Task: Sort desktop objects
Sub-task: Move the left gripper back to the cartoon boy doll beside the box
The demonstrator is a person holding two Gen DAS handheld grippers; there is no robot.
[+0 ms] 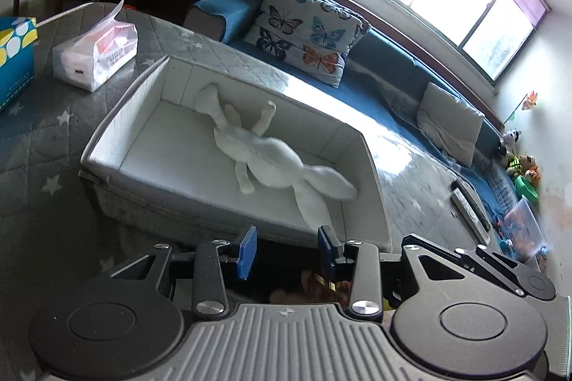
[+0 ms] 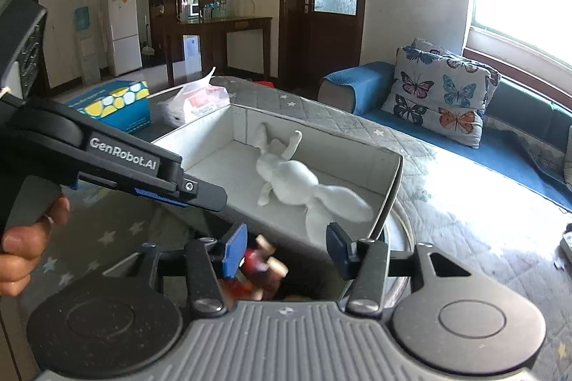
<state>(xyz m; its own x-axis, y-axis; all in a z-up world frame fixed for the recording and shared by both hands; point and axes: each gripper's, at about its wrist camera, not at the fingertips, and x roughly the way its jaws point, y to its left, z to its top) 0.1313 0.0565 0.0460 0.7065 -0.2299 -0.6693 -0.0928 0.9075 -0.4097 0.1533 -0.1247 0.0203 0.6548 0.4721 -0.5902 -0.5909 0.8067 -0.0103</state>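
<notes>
A white plush rabbit (image 1: pixel 271 152) lies on its back inside a white open storage box (image 1: pixel 118 116) on the grey star-patterned table cover. It shows in the right wrist view too (image 2: pixel 296 180), inside the box (image 2: pixel 200 145). My left gripper (image 1: pixel 287 250) is open and empty, just in front of the box's near wall. My right gripper (image 2: pixel 287 250) is open, also near the box's front wall. A small red and brown toy figure (image 2: pixel 259 264) lies below and just inside its left finger. The left gripper's body (image 2: pixel 118 162) crosses the left of that view.
A white tissue pack (image 1: pixel 96 53) and a blue box with yellow and white dots (image 1: pixel 14 55) stand left of the storage box. A blue sofa with a butterfly cushion (image 1: pixel 304 30) runs behind the table. Toys (image 1: pixel 518 166) pile at the far right.
</notes>
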